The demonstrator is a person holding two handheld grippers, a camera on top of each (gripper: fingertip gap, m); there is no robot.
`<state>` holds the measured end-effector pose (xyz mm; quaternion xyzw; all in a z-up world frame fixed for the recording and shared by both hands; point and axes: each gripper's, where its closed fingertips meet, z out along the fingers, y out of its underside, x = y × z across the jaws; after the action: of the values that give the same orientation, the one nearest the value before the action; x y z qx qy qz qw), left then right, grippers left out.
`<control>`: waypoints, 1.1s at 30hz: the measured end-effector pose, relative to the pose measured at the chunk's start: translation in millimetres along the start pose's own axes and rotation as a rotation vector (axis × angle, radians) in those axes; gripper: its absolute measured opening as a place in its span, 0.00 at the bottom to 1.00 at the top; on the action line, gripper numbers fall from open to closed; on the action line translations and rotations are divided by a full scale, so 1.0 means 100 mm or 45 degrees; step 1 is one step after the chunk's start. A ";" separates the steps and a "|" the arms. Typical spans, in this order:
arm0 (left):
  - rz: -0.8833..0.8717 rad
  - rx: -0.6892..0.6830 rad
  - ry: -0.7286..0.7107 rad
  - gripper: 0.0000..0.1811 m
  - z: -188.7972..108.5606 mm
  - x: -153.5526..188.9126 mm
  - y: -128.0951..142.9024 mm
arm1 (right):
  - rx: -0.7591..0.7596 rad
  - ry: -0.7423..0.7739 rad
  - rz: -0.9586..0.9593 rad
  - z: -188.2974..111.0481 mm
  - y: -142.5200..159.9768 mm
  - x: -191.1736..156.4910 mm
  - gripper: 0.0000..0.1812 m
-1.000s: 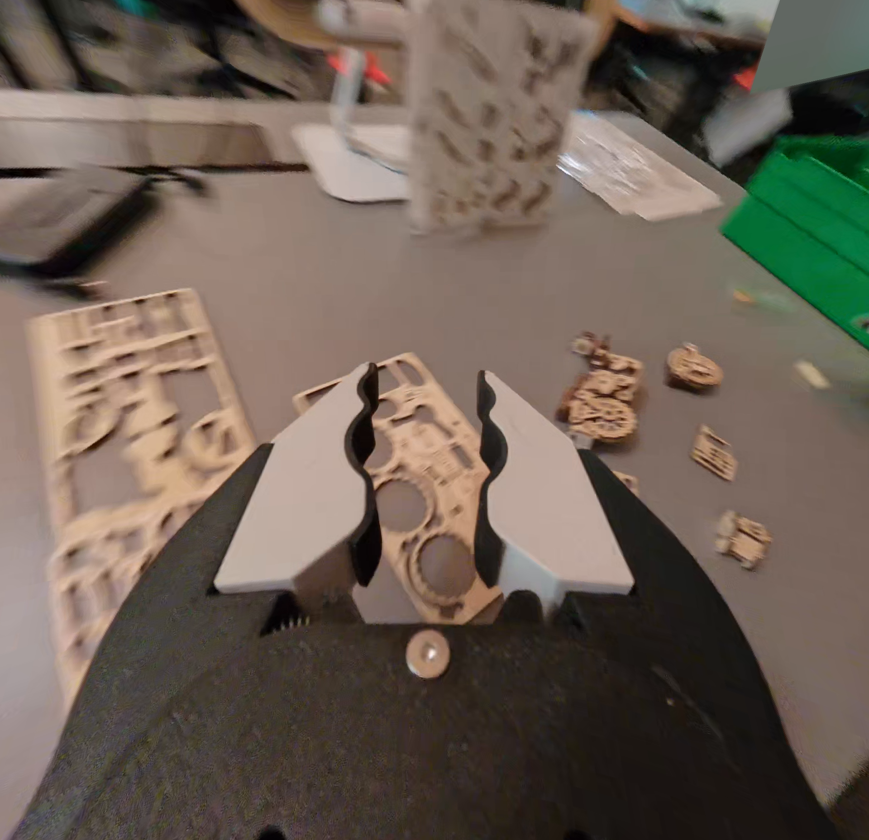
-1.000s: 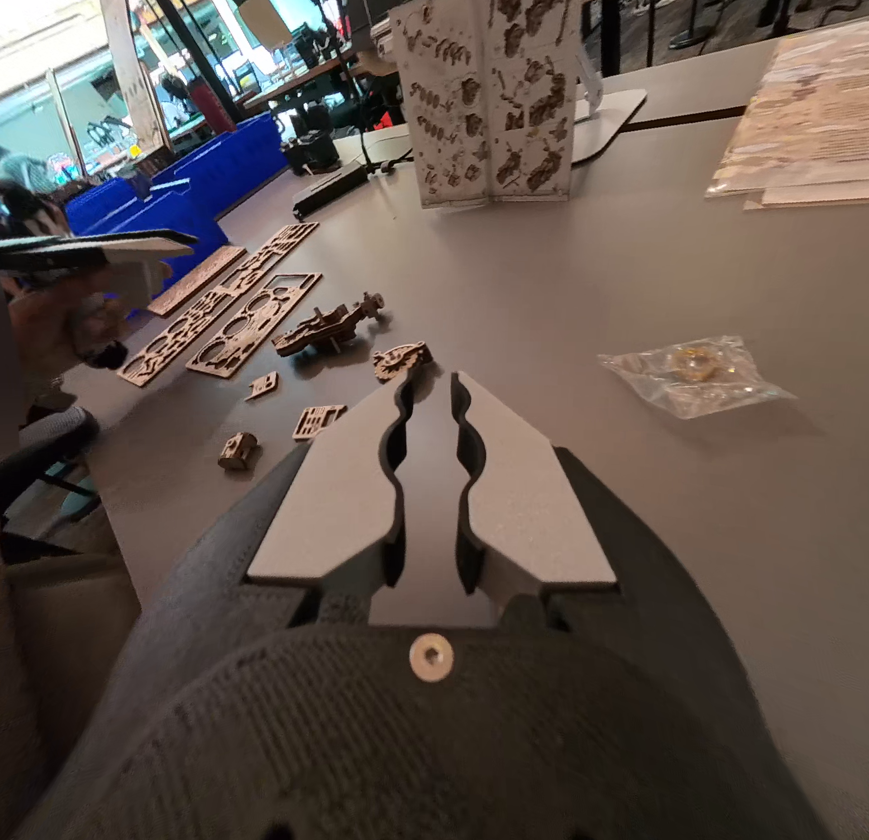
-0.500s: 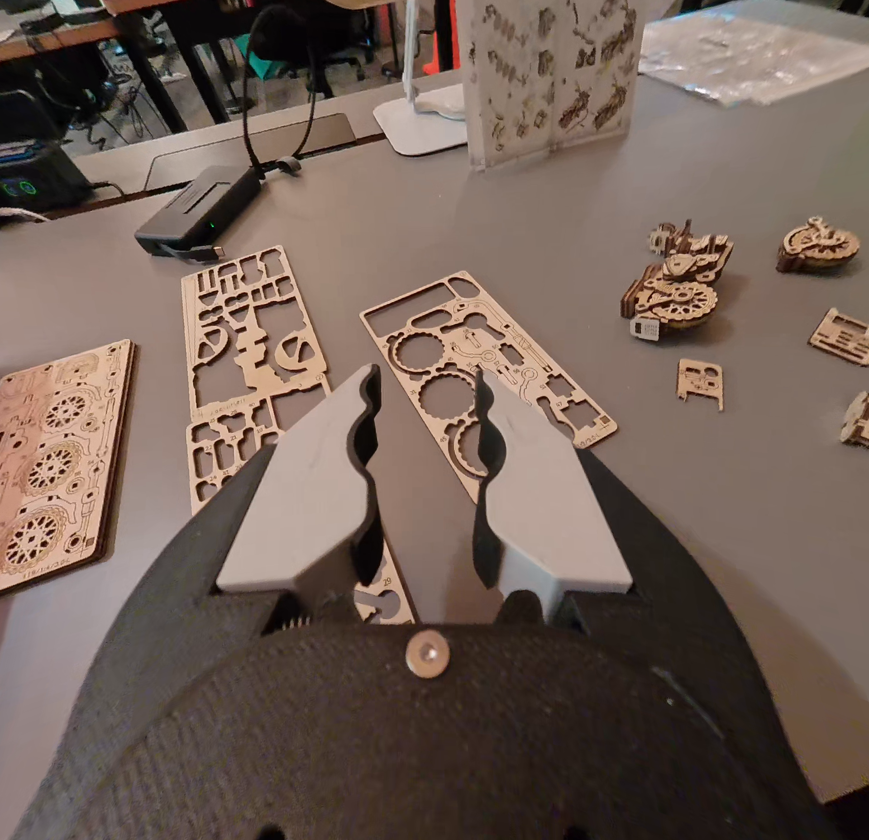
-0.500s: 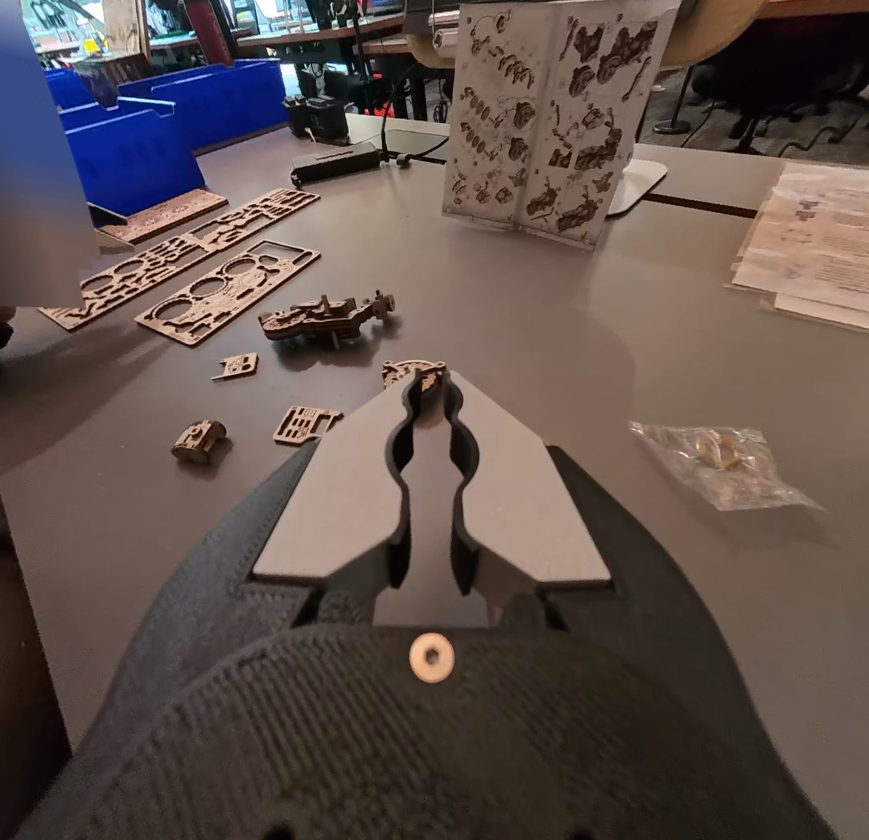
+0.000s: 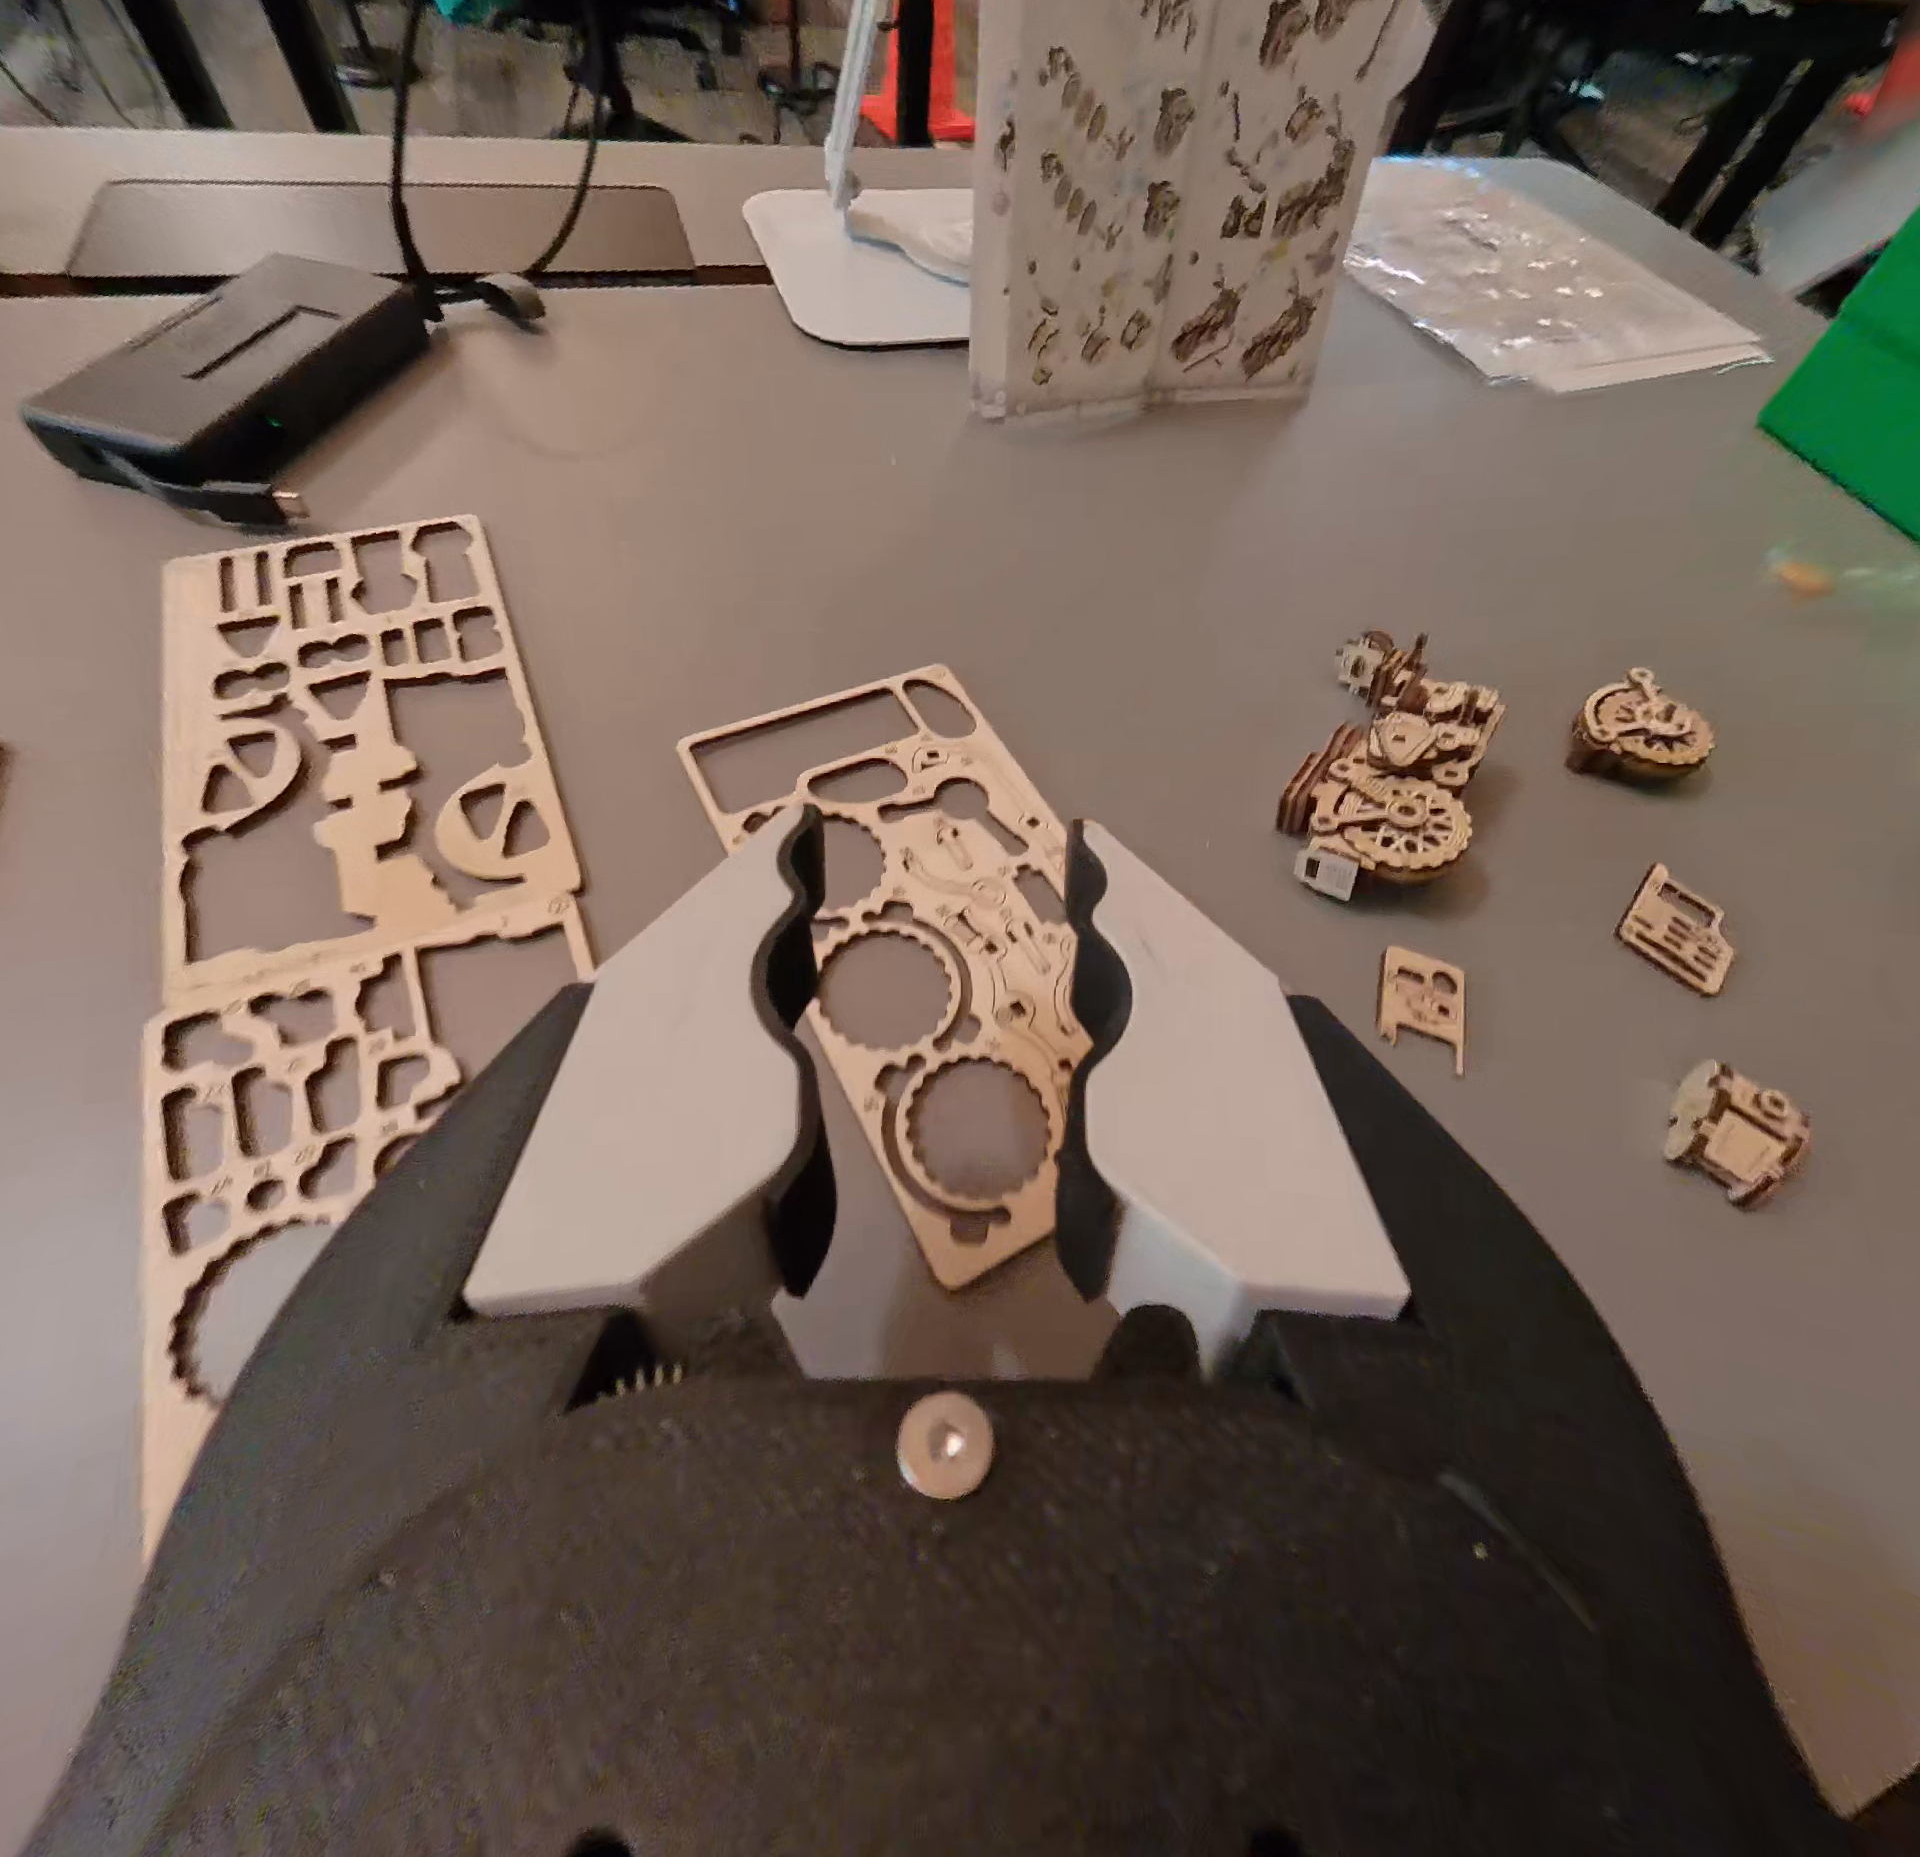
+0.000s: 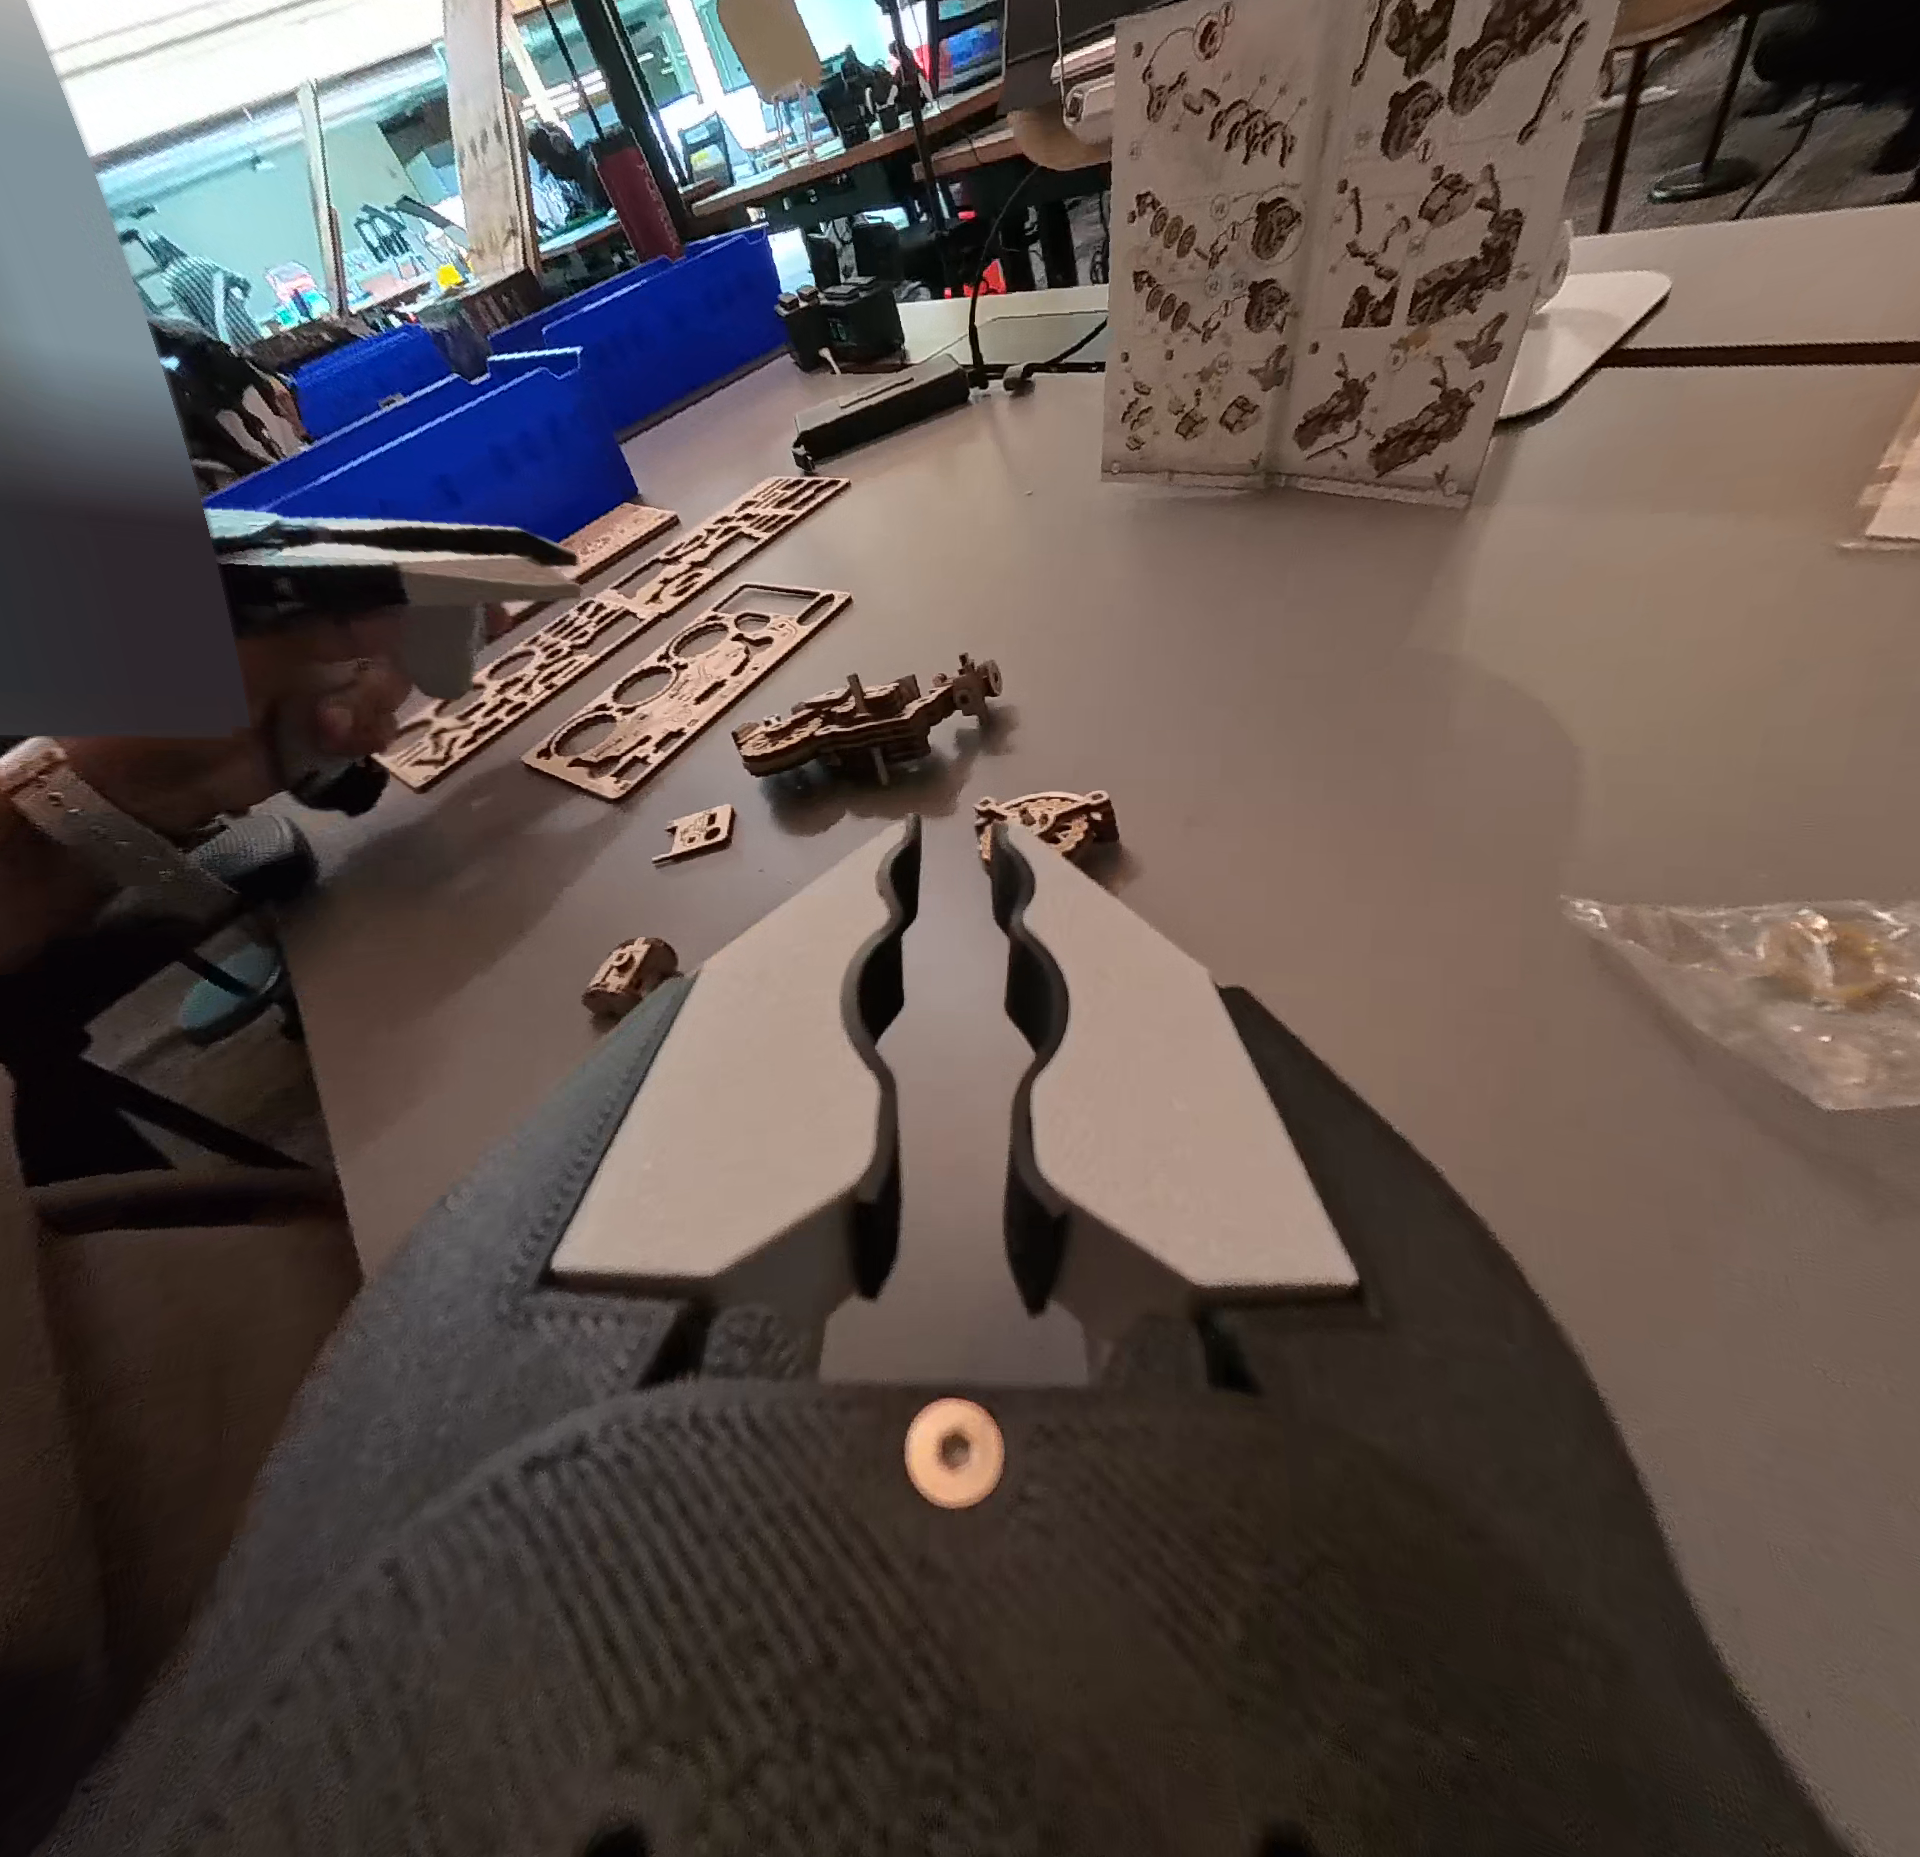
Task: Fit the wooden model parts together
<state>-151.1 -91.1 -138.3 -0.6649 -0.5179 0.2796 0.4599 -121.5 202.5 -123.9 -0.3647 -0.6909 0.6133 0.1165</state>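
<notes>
My left gripper [image 5: 940, 839] is open and empty, held above a flat wooden sheet with gear-shaped holes [image 5: 935, 986]. A partly built wooden model [image 5: 1382, 799] lies to its right, with a round sub-assembly [image 5: 1642, 732], two flat parts [image 5: 1675, 929] and a small block [image 5: 1737, 1132] nearby. My right gripper [image 6: 951, 836] is empty, its jaws a narrow gap apart, low over the table. Its tips are just short of the round sub-assembly [image 6: 1049, 820]. The partly built model [image 6: 862, 732] lies beyond it. The left gripper [image 6: 499, 560] shows at the far left.
A larger cut-out sheet [image 5: 353, 768] lies left of the gear sheet. An upright instruction sheet [image 6: 1340, 218] stands at the back. A plastic bag of small parts [image 6: 1766, 976] lies to the right. There are blue bins [image 6: 468, 436], a black box [image 5: 229, 373] and a green bin [image 5: 1860, 384]. My hands' fingertips stand some 30 cm from each other. The small block [image 5: 1737, 1132] lies around 15 cm away from my right fingertips.
My left gripper has swung right, so the gear sheet now lies between its fingers. My right gripper's tips have parted slightly and sit closer to the round sub-assembly.
</notes>
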 end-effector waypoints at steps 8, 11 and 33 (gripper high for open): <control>0.144 -0.090 0.091 0.25 0.23 0.18 0.16 | -0.022 0.007 0.046 -0.02 0.03 0.06 0.08; 0.213 -0.080 0.095 0.23 0.15 0.20 0.21 | -0.073 0.018 0.042 0.00 0.11 0.08 0.09; 0.179 -0.109 0.257 0.20 0.16 0.49 0.27 | -0.235 0.174 -0.182 0.03 0.29 0.19 0.24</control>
<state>-137.6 -40.9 -164.3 -0.7434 -0.4326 0.2203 0.4600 -126.1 212.1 -157.1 -0.3648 -0.7591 0.5109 0.1724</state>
